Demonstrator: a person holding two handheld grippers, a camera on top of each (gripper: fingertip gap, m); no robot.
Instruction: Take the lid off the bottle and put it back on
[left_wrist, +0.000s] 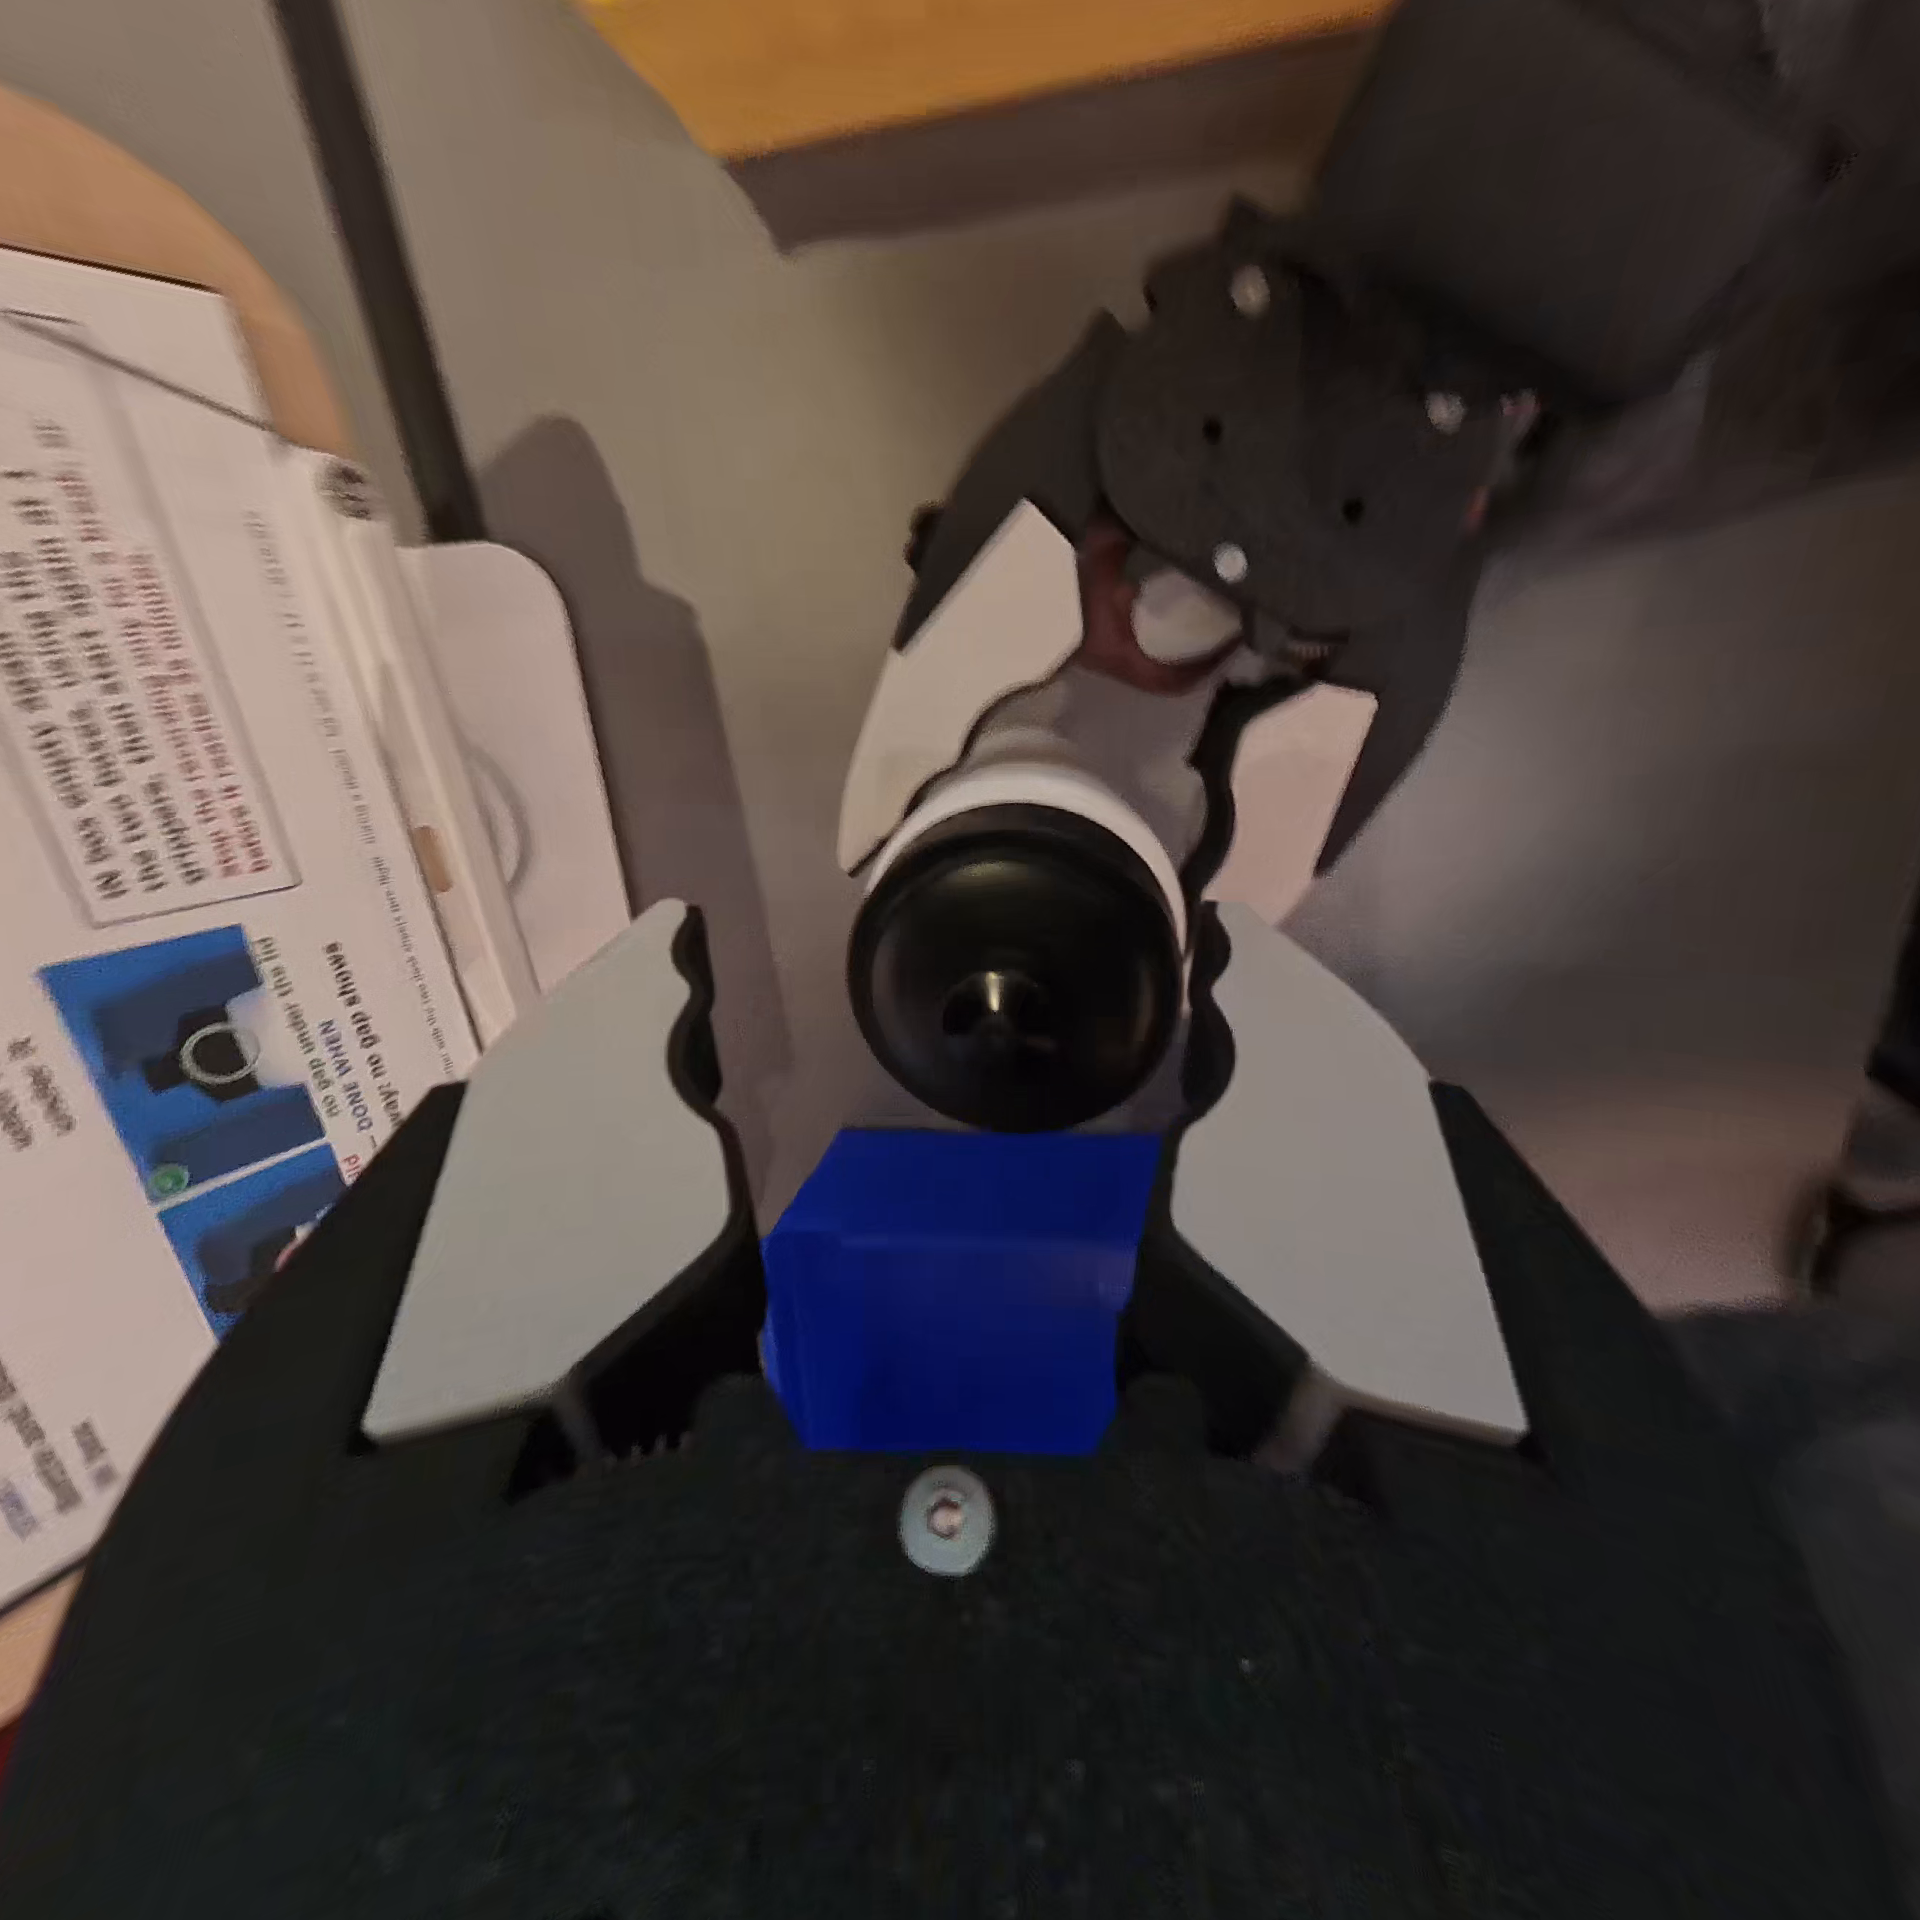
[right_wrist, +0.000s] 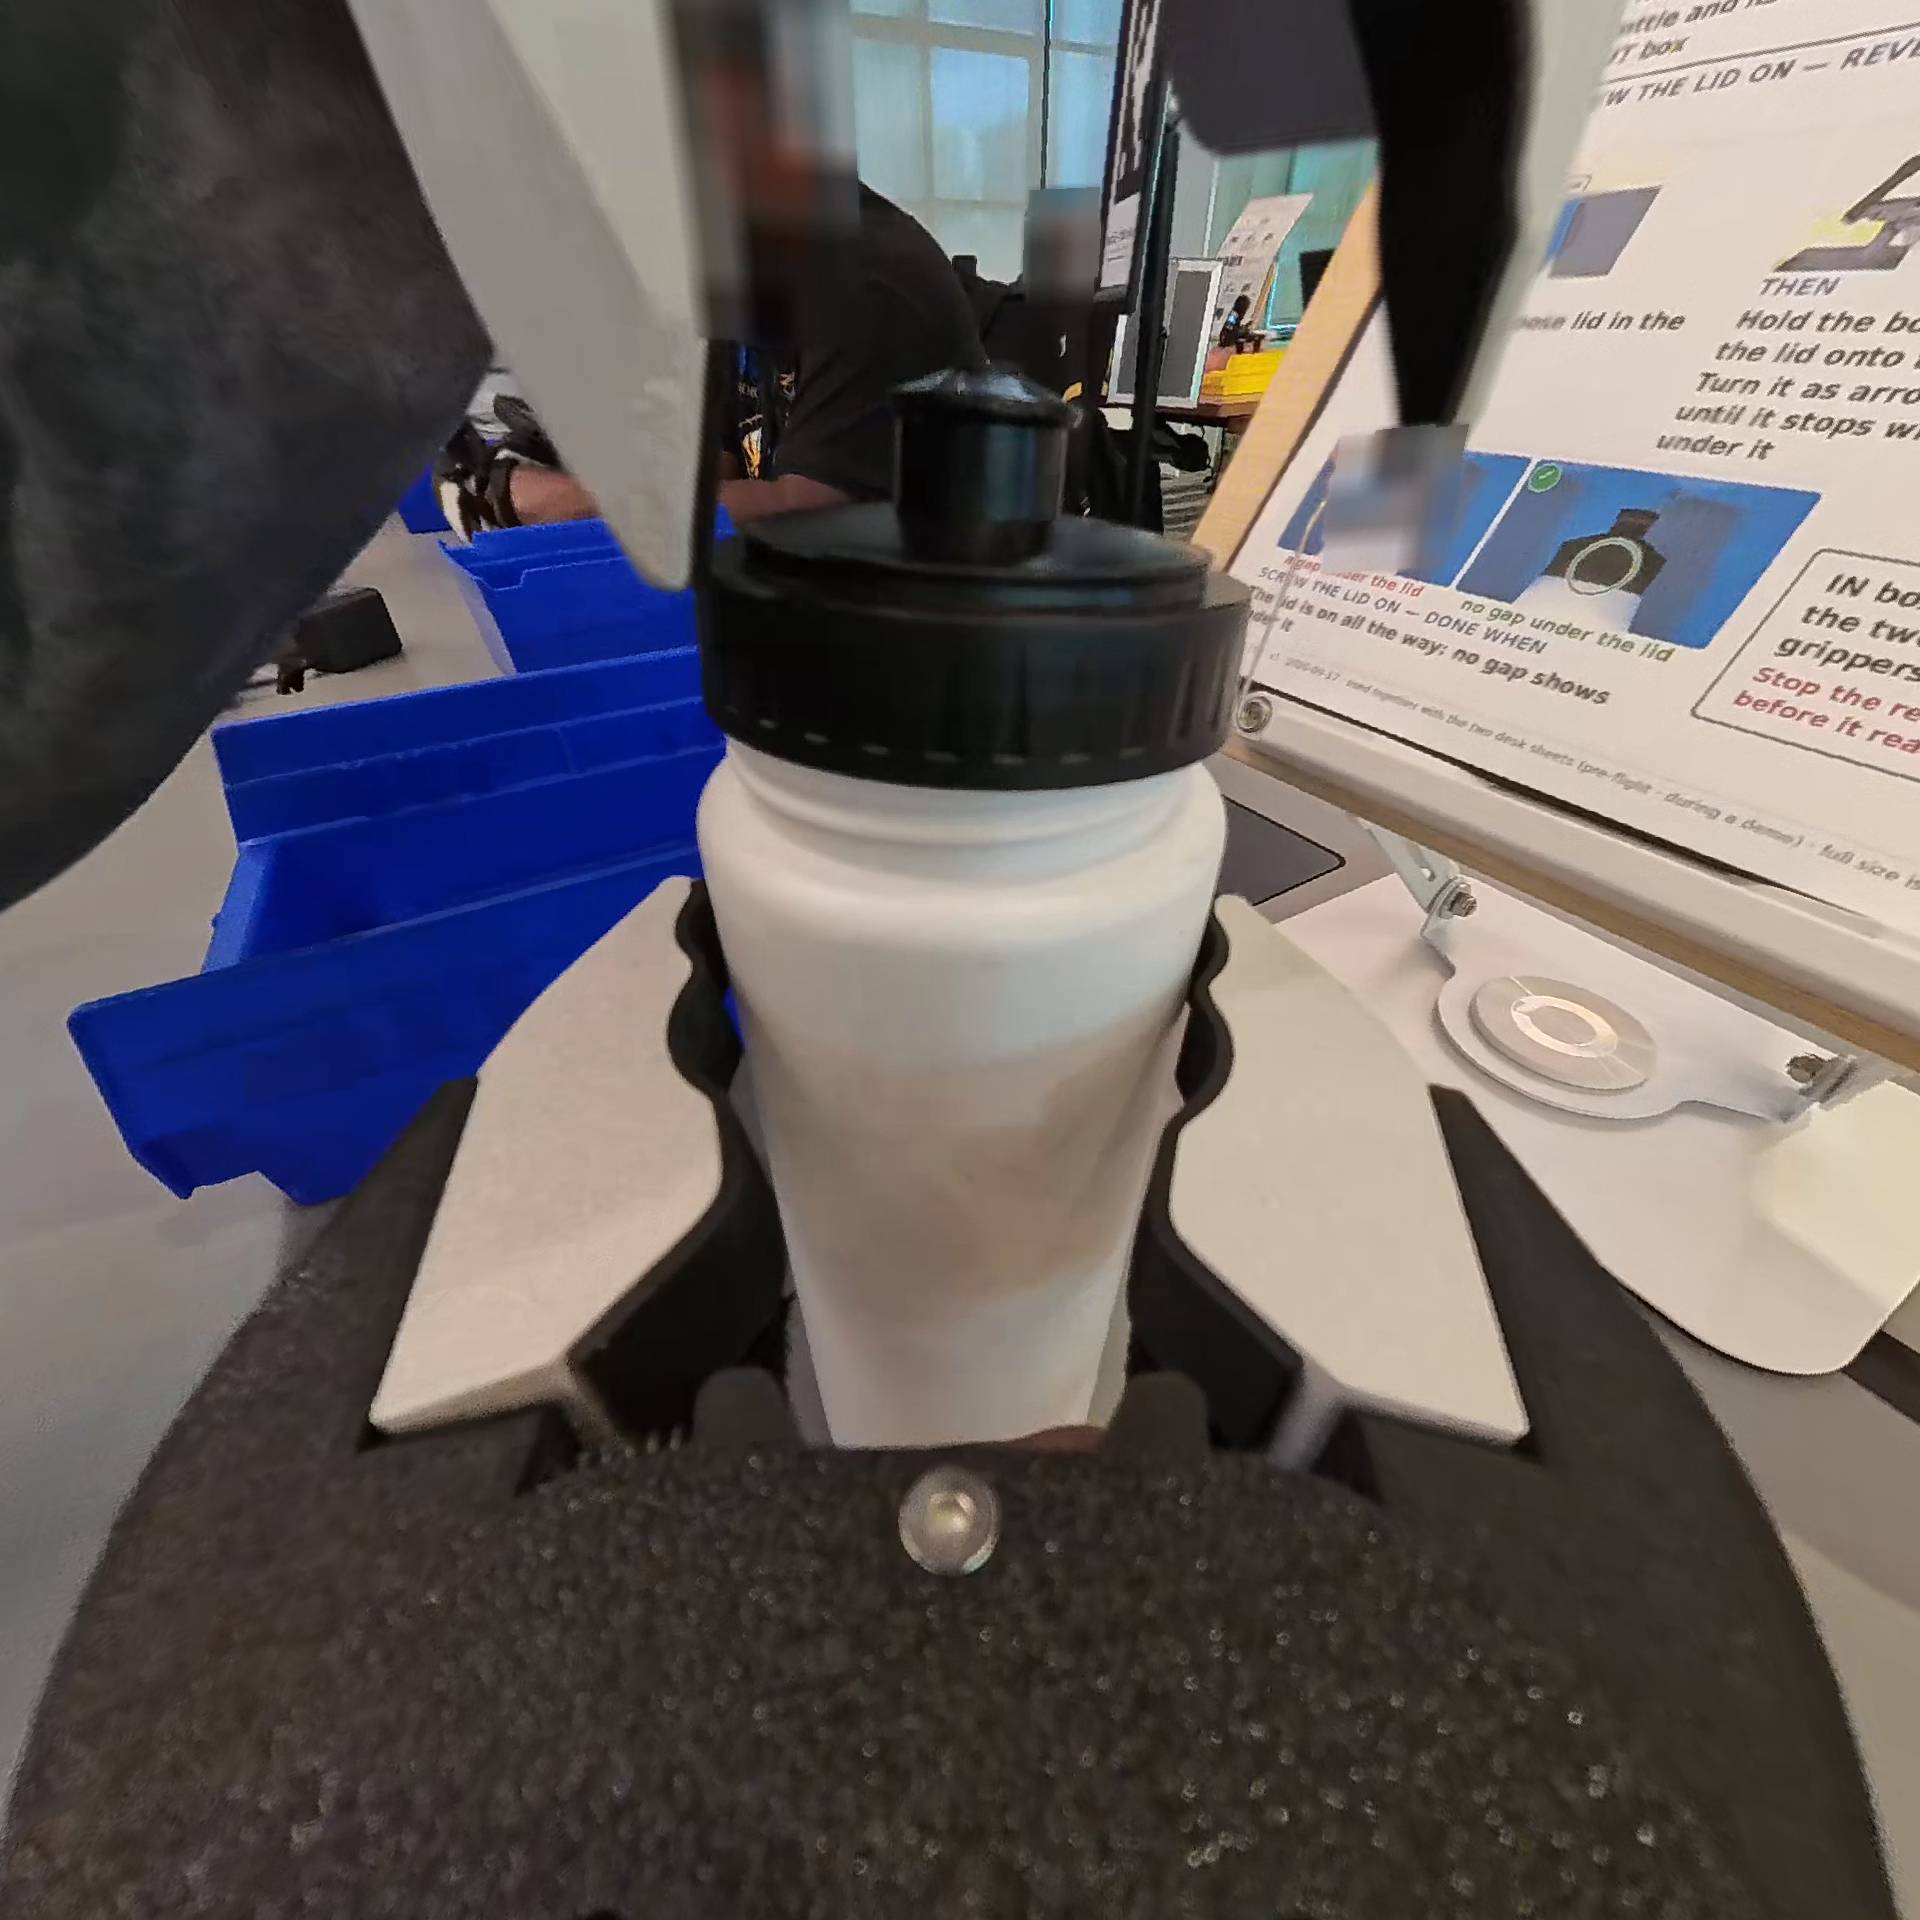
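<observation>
So the white bottle (right_wrist: 956, 1039) is upright with its black lid (right_wrist: 977, 665) on, and no gap showing under it. Can't see what's inside. The right gripper (right_wrist: 951, 997) is clamped on the bottle's body. The left gripper (left_wrist: 945, 997) comes from above, fingers spread either side of the lid, one just touching its rim. Blue bins (right_wrist: 436, 883) sit on the grey table (right_wrist: 94, 1299), and an instruction board (right_wrist: 1662, 520) leans beside the bottle.

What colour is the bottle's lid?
Black, above a white bottle; the lid shows best in the right wrist view.
</observation>
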